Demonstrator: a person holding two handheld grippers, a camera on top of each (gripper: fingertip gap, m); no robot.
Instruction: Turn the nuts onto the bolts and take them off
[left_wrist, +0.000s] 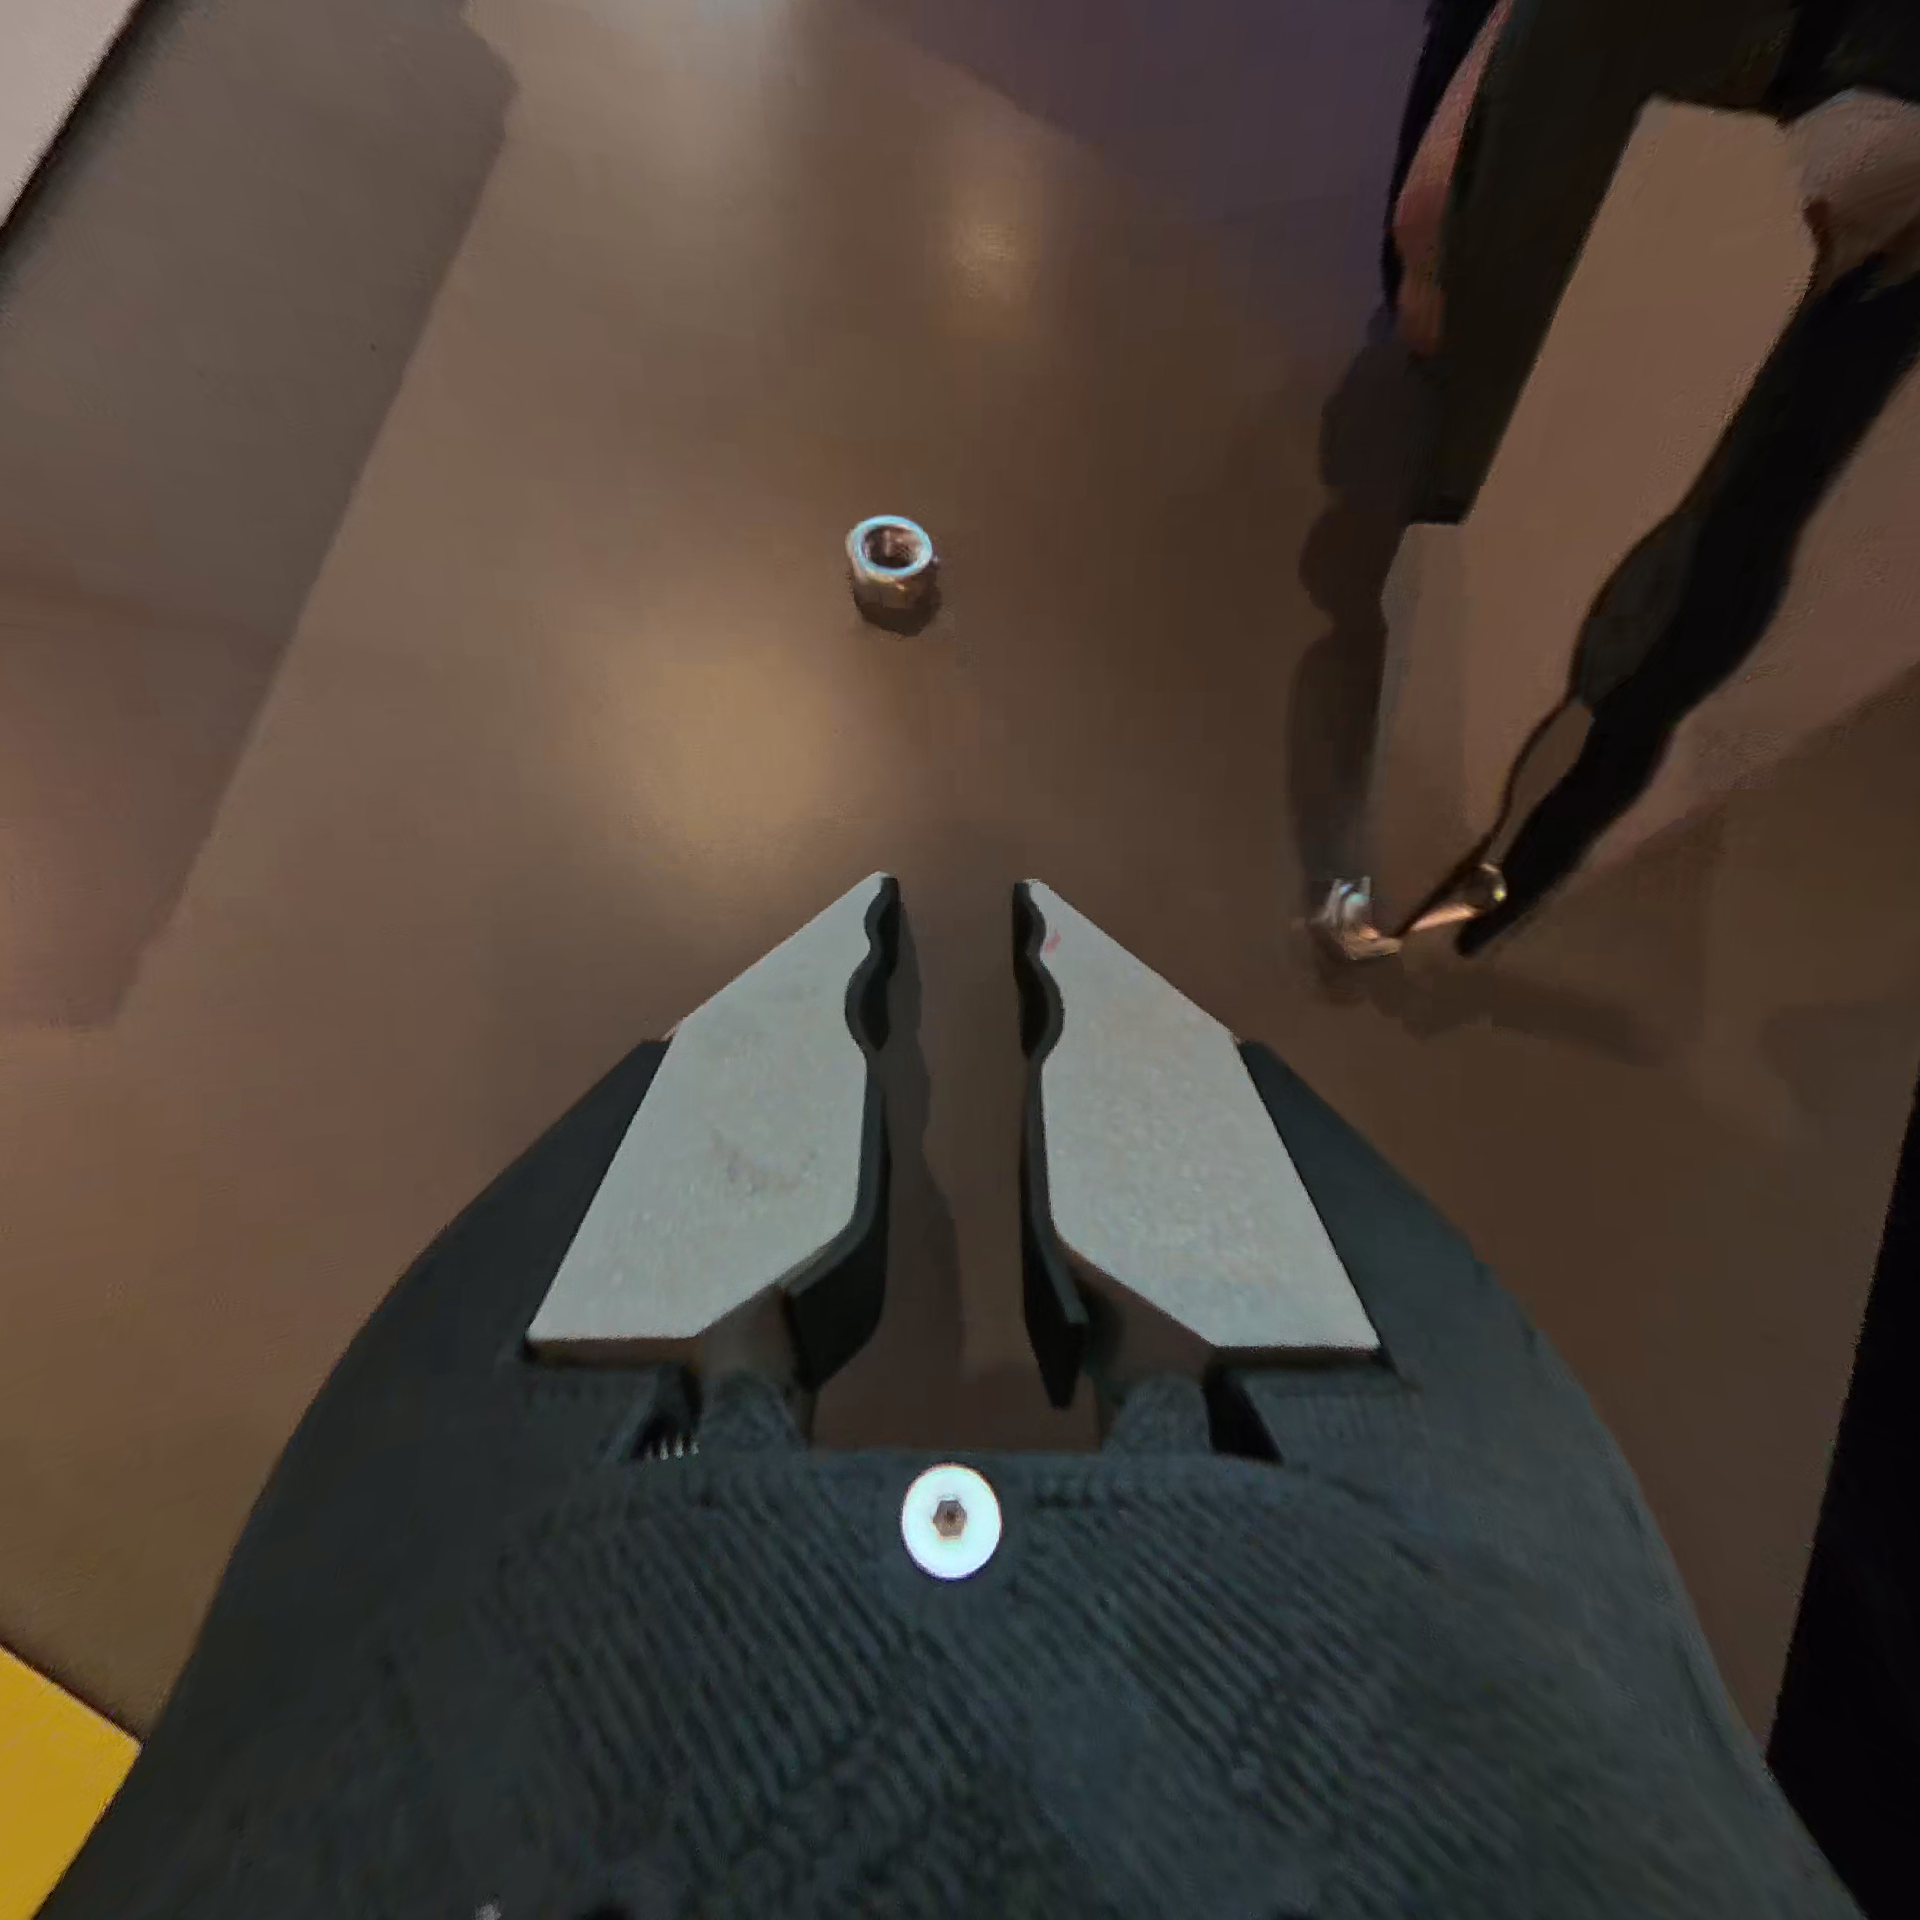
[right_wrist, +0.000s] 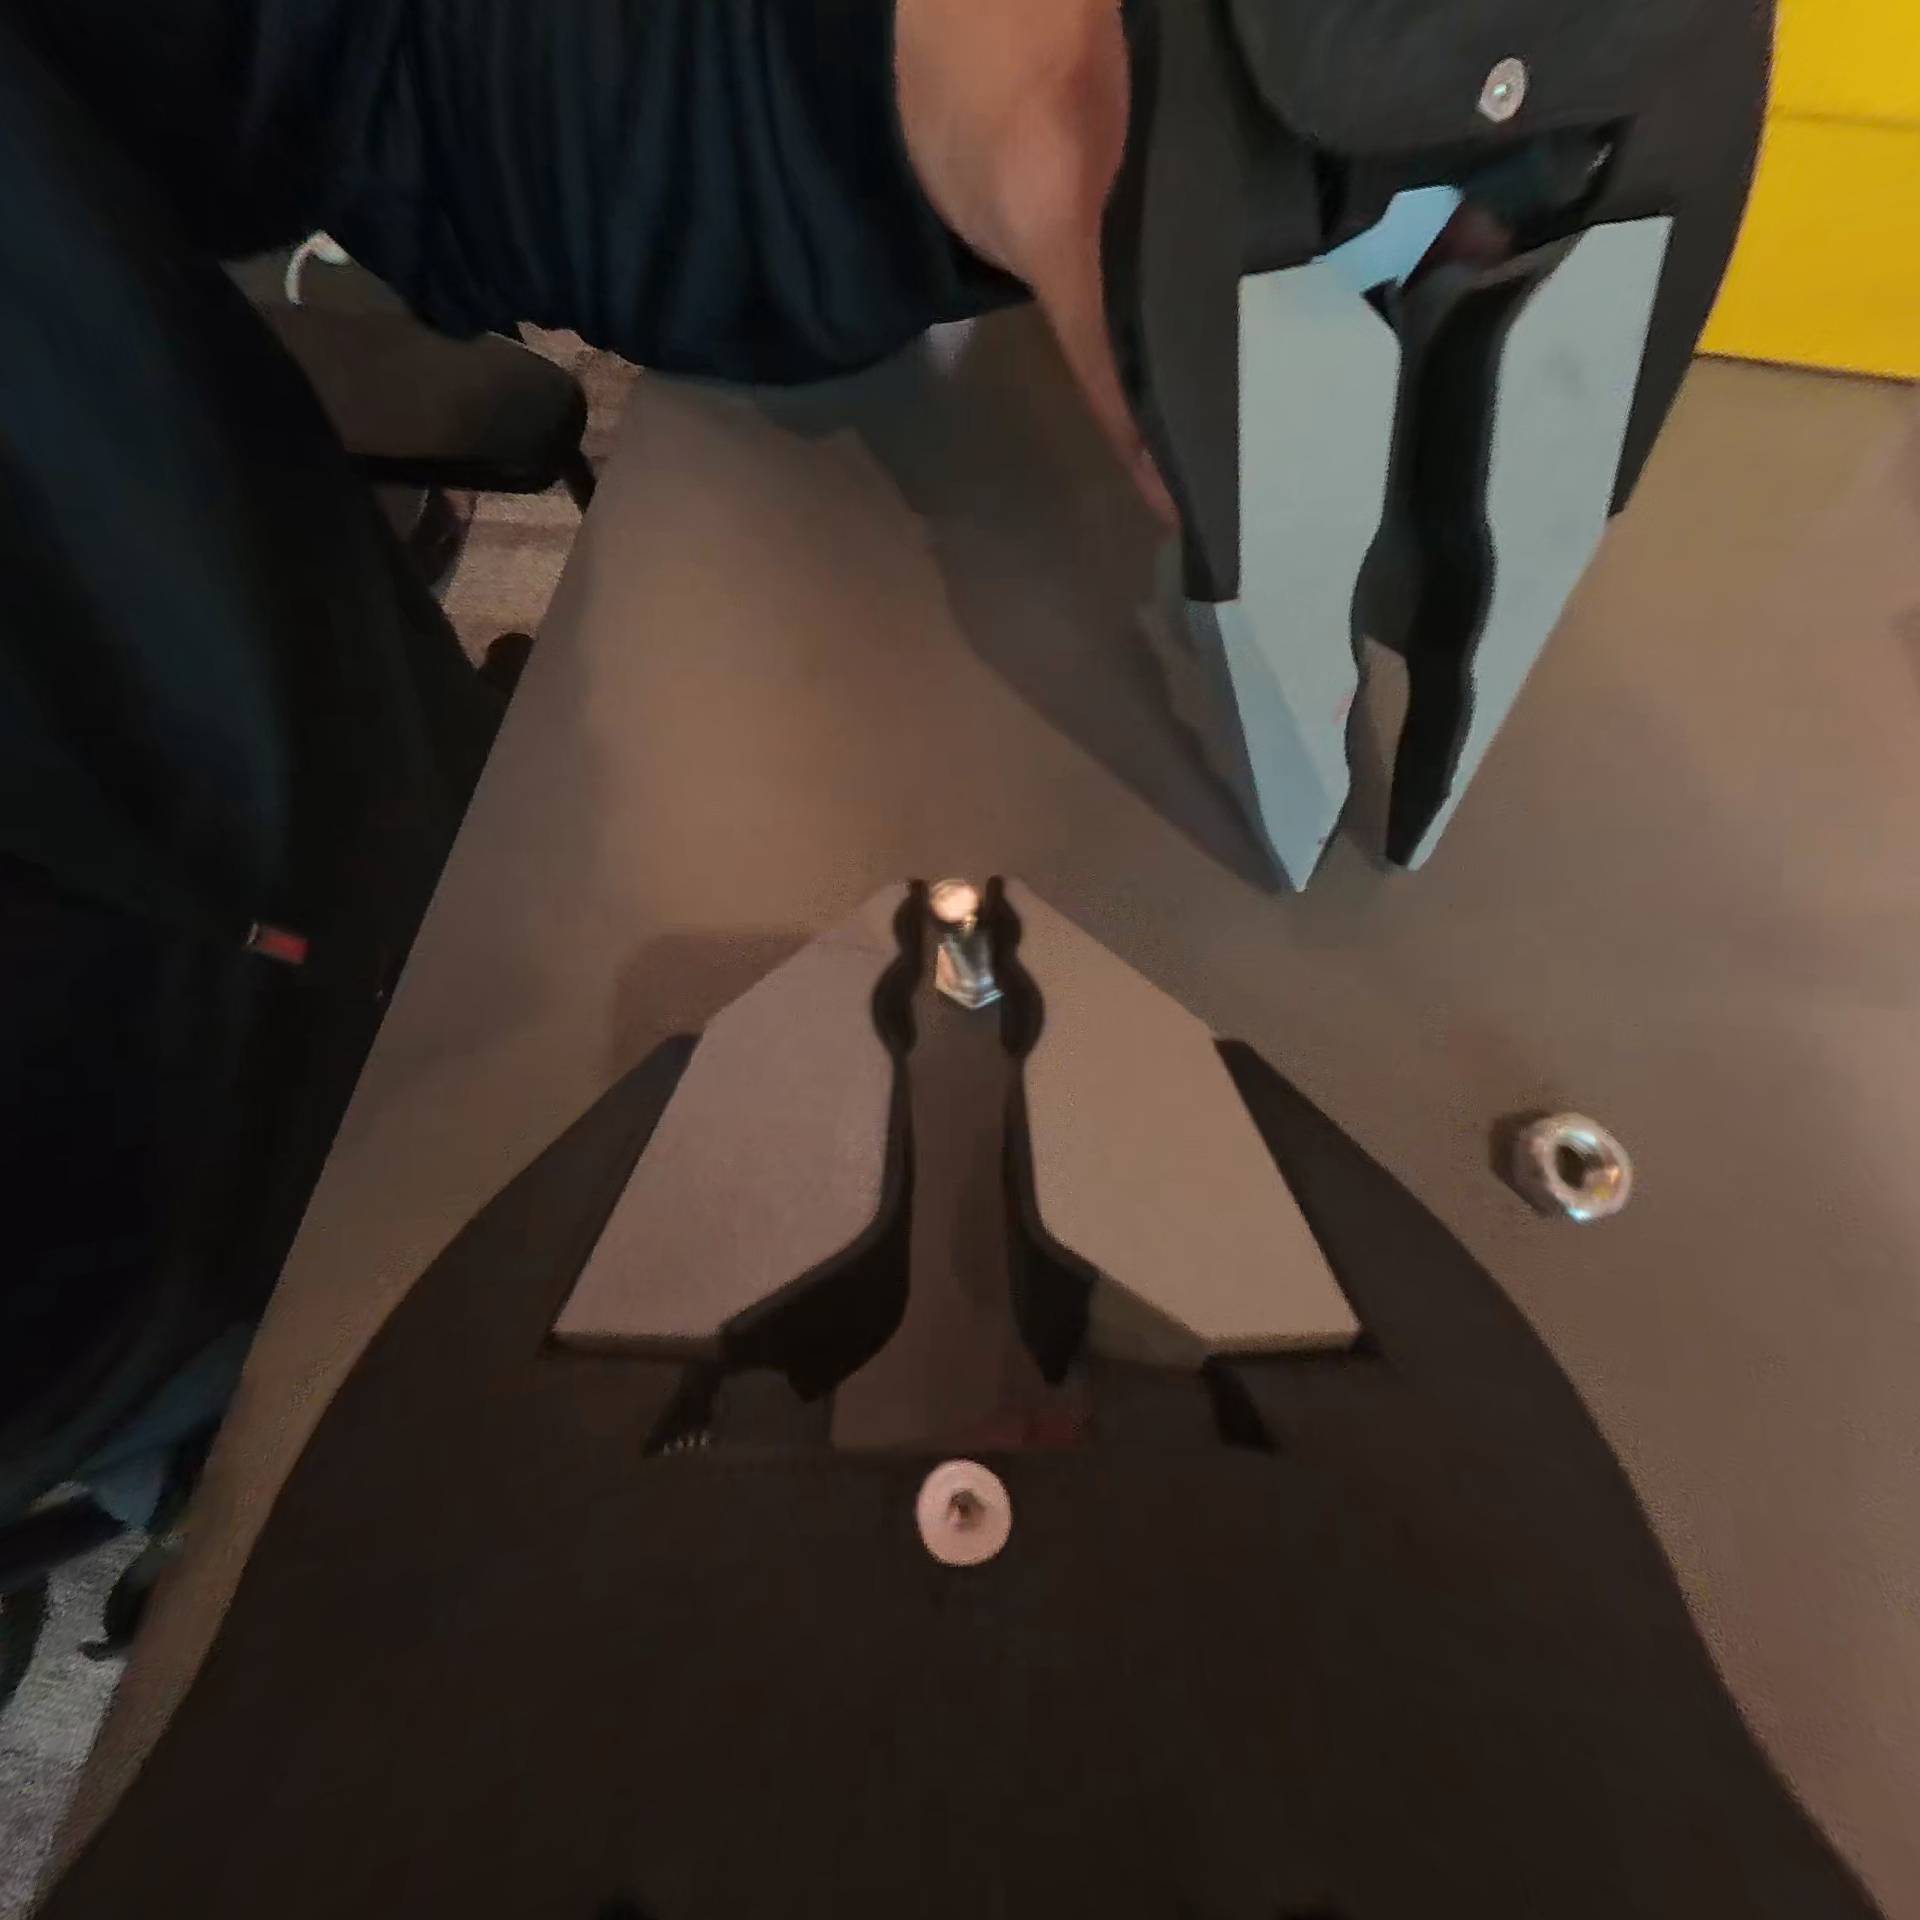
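The bolt (right_wrist: 961, 951) is partly hidden between the right gripper (right_wrist: 954, 904) fingers, perhaps lengthwise; motion-blurred in the left view.

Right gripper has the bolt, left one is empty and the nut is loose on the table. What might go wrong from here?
1. The right gripper pinches the bolt only at its fingertips, so it may twist or slip.
2. The nut sits flat on the smooth table; the open left gripper could push it away instead of gripping it.
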